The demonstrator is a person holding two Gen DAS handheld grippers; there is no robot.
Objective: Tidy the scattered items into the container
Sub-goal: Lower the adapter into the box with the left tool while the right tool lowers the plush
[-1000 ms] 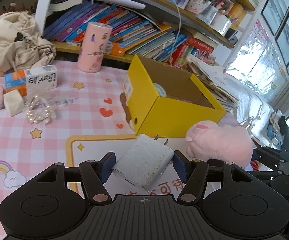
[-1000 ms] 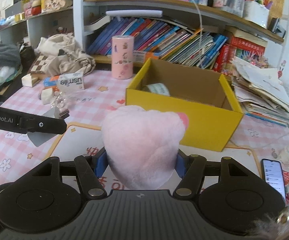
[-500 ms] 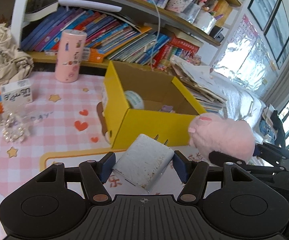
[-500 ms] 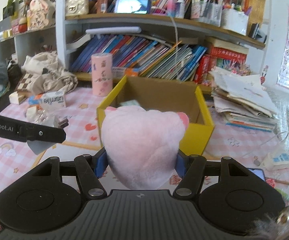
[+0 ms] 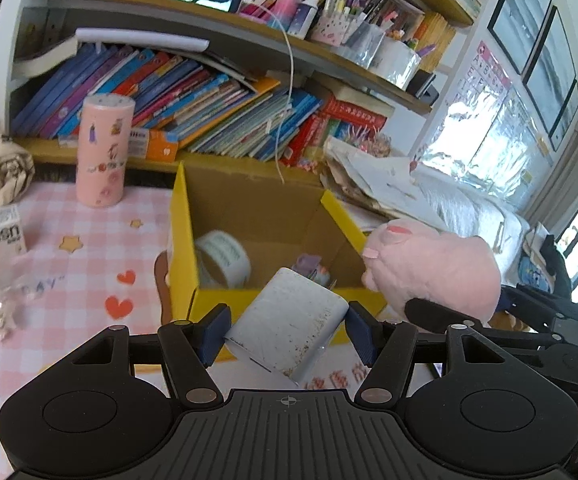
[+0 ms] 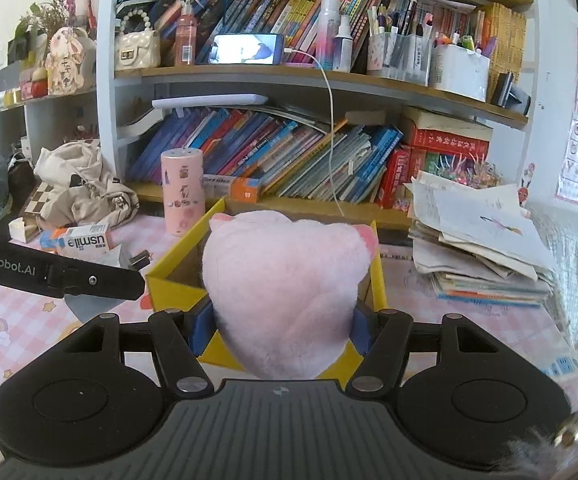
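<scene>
Left gripper (image 5: 287,326) pinches charger (image 5: 287,326); right gripper (image 6: 277,326) squeezes plush (image 6: 285,292) (hiding the box (image 6: 177,254) interior).

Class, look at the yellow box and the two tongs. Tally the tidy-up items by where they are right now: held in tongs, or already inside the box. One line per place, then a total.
Held in tongs: 2, the white charger and the pink plush
Inside the yellow box: 2, the tape roll and a small purple item
Total: 4
</scene>
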